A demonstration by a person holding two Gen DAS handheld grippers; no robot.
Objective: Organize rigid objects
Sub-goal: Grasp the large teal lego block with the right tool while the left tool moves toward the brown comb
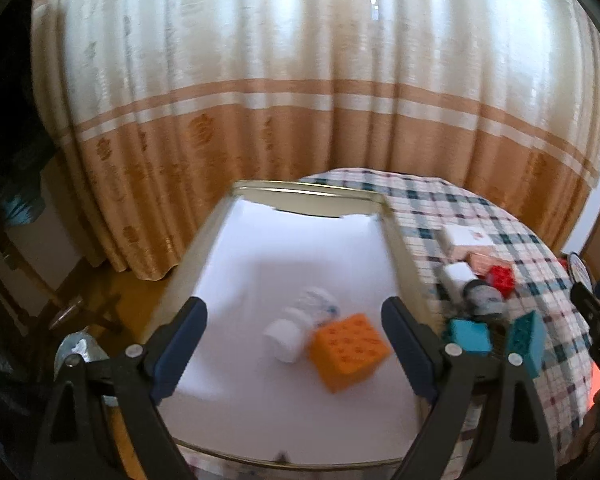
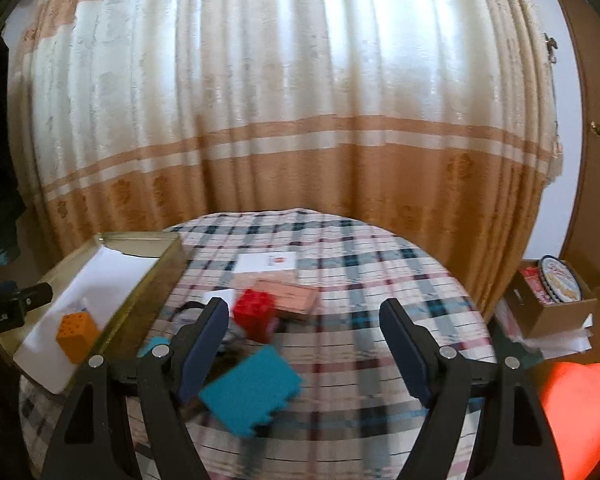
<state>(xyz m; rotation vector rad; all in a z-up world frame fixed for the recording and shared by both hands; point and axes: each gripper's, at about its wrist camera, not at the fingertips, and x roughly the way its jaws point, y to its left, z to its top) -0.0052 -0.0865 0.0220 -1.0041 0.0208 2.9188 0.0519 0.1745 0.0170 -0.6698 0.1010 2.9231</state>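
Inside the paper-lined metal tray [image 1: 396, 240] lie an orange studded cube [image 1: 350, 352] and a white bottle [image 1: 300, 322]; both claws, left claw [image 1: 296, 356] and right claw [image 2: 306, 354], gape released, grasping nothing.

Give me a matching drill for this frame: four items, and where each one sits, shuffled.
Items:
1. orange block
2. red block
3. white bottle
4. left gripper

Places or states:
A. lying on its side in the tray, beside the orange block
B. out on the plaid tablecloth, in front of a pink box
C. open, nothing between the fingers
D. on the white liner of the gold tray, next to the white bottle

Pairs: 1-D, 2-B, 3-A, 4-C
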